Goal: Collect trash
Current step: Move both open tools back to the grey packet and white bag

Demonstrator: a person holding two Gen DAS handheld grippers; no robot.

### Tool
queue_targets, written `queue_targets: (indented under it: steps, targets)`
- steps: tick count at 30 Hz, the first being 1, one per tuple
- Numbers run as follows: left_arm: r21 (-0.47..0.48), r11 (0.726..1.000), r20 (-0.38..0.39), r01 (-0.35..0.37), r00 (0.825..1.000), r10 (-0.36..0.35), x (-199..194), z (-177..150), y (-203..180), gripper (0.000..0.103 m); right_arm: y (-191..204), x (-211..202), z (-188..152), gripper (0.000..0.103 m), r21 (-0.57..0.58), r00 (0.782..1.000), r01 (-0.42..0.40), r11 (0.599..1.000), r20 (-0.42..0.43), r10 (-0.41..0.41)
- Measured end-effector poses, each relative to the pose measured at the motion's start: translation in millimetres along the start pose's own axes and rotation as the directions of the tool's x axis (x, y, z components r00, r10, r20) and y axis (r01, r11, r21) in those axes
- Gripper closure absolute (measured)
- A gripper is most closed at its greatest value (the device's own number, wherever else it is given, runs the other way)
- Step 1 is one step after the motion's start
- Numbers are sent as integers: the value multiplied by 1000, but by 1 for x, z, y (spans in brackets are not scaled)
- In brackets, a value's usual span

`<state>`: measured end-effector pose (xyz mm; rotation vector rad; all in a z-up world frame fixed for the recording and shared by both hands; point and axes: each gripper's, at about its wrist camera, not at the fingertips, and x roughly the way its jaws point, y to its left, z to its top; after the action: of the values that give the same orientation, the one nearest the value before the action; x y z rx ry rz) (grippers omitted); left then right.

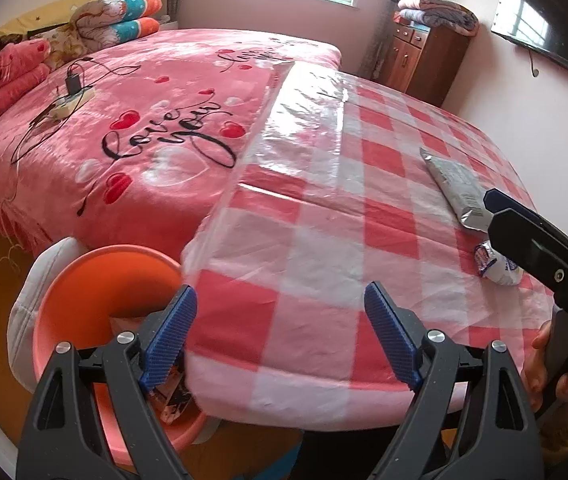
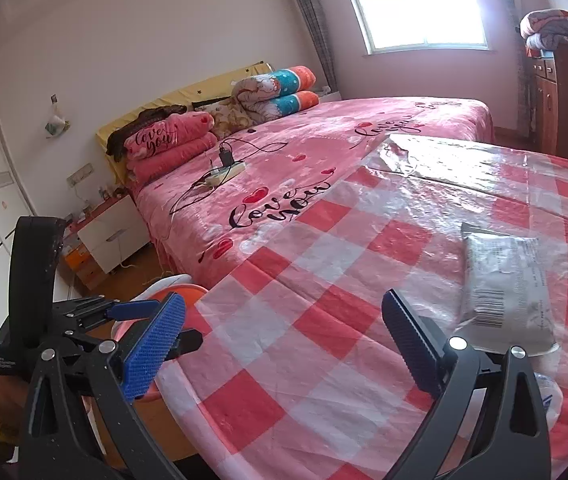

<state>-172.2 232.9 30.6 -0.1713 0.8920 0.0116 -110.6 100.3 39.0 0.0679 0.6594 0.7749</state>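
A grey foil packet with a barcode lies flat on the red-and-white checked table cover, ahead and to the right of the left gripper's fingers. In the right wrist view the same grey foil packet sits just beyond the right-hand finger of the right gripper, its near end partly cut off by that finger. A small crumpled white wrapper with blue print lies nearer than the packet; the right gripper's black body covers part of it, and its print is too small to read. In the right wrist view only a pale sliver shows behind the finger frame, not clearly identifiable.

An orange bin stands beside the table edge, beneath the left gripper's left finger; some printed waste lies inside, largely hidden by the finger and the cover's hanging edge. Both grippers have their fingers spread wide, holding nothing.

Beyond the table stands a bed with a pink blanket, a power strip with a plugged-in charger resting on it.
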Motion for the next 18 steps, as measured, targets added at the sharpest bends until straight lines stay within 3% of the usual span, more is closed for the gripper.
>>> queue_targets:
  steps: [18]
  targets:
    - [105, 994, -29, 22, 999, -19, 12, 4, -58, 17, -50, -34, -1, 6, 89, 997, 40, 995, 56, -45]
